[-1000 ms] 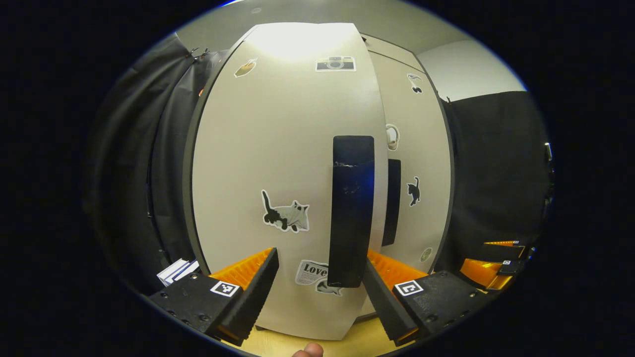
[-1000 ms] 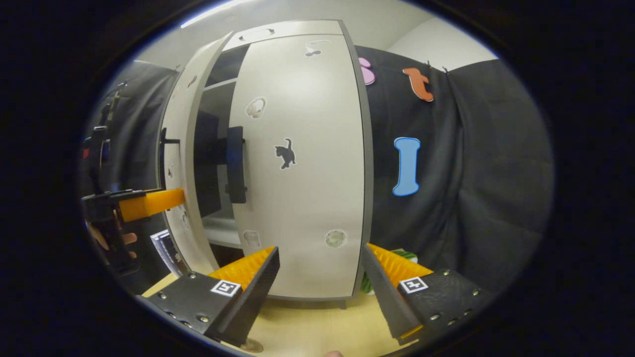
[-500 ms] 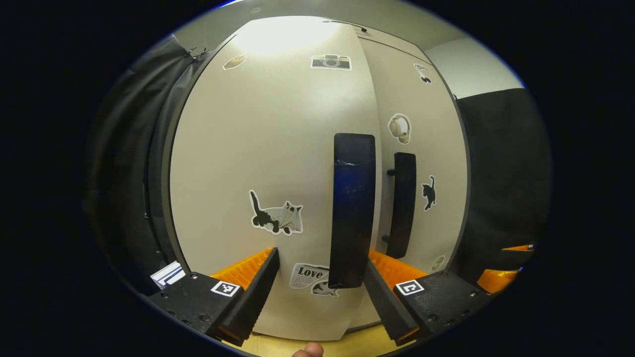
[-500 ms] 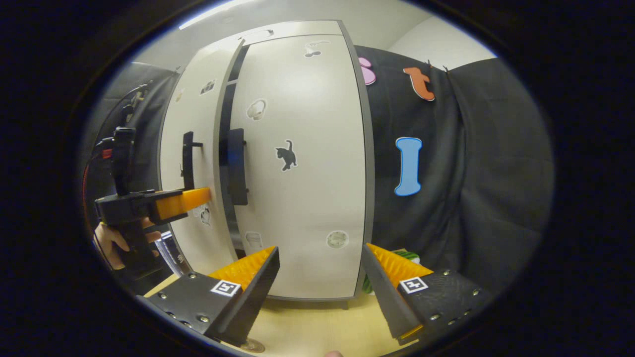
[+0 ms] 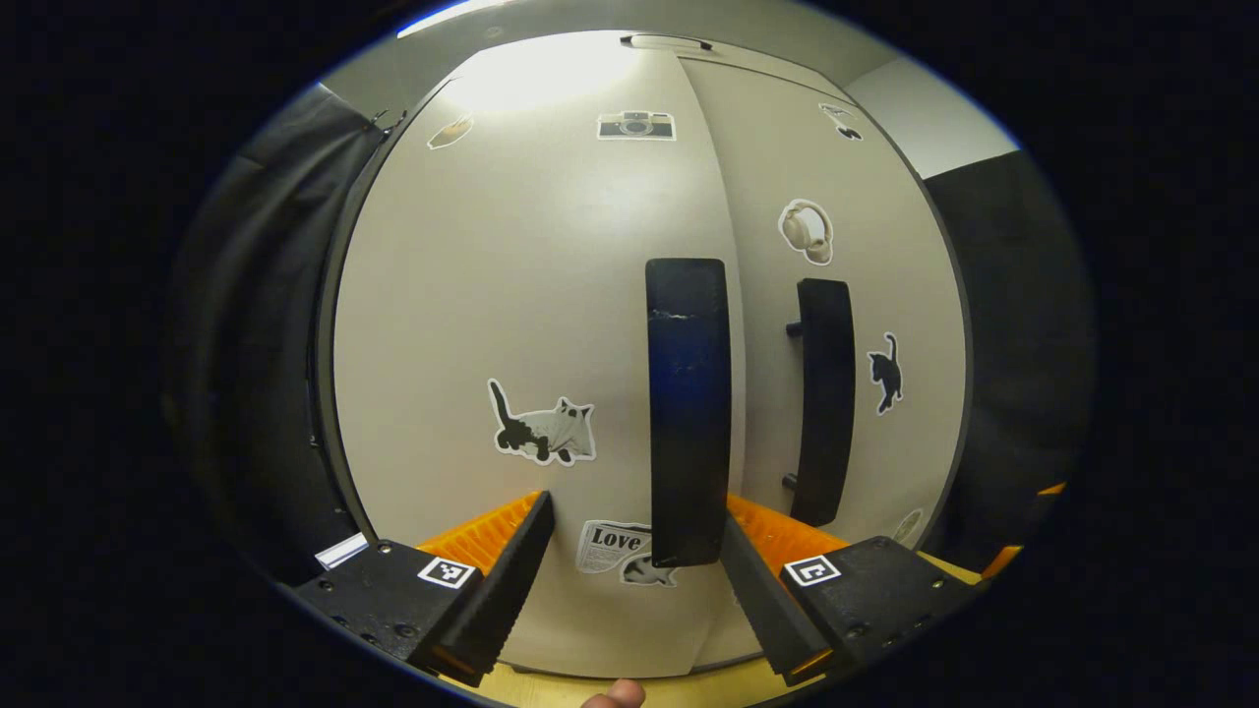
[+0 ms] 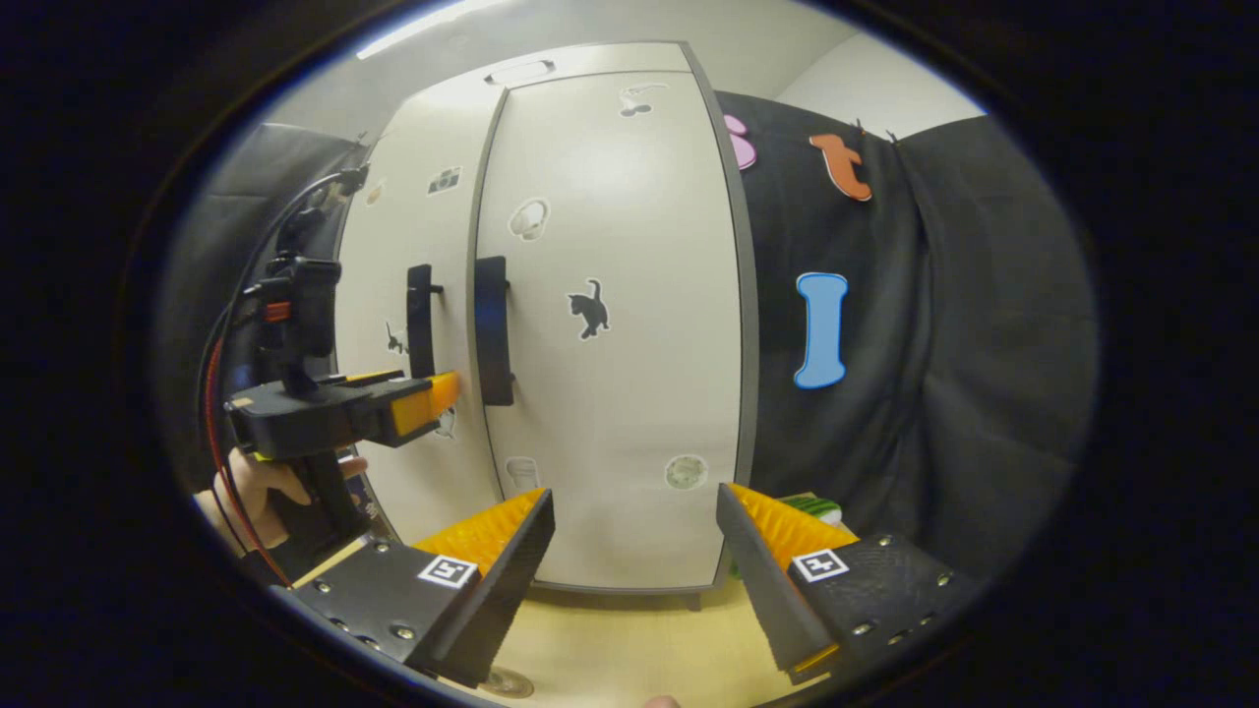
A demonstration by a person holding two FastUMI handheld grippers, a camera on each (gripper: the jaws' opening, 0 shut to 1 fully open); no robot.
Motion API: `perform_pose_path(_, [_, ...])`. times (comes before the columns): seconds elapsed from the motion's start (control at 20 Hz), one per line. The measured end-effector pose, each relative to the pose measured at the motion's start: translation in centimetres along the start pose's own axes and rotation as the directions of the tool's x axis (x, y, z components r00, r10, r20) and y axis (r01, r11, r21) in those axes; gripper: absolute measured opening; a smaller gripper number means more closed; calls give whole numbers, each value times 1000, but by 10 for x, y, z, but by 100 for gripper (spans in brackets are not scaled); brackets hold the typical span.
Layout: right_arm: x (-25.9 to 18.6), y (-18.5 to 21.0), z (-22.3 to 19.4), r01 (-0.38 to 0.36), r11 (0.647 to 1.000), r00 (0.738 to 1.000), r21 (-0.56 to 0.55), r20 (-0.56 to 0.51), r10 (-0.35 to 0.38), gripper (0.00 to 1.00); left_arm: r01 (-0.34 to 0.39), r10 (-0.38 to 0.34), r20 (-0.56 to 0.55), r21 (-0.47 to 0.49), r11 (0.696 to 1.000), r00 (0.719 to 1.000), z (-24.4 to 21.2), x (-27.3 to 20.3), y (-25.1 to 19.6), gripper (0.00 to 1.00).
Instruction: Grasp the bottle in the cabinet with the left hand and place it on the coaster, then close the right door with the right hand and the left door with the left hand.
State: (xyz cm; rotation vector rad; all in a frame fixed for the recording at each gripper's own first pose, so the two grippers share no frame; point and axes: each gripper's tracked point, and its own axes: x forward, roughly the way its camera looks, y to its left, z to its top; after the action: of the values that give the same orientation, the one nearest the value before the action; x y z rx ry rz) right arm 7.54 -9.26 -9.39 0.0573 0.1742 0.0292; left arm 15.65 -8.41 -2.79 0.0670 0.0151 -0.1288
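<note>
left gripper (image 5: 634,536) spread, straddling left door (image 5: 531,324) handle | right gripper (image 6: 634,536) spread, well back | door edges meet

This is a staged recording booth rather than a lived-in home. Black cloth (image 6: 915,393) hangs in folds as the backdrop on both sides of a small pale cabinet (image 6: 610,413), with a plain white room wall (image 6: 866,93) and ceiling showing above the cloth. The cabinet stands on a light wooden surface (image 6: 610,639), and its two doors carry black handles (image 5: 689,413) and playful stickers, among them a cat sticker (image 5: 541,433) and a camera sticker (image 5: 635,125).
</note>
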Motion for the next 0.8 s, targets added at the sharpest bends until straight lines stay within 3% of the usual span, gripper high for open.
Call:
perform_pose_path(0.15, [-4,4,8,-7,1000,1000,6,14,7,100,4,-4,9,-9,1000,1000,7,-10,-3,98])
perform_pose_path(0.4, [-12,10,26,-11,1000,999,18,38,10,100,12,-11,30,-24,1000,999,31,-66,-1,98])
perform_pose_path(0.8, [-33,33,56,-8,1000,997,12,79,7,100,-54,55,17,-85,995,998,48,-150,36,98])
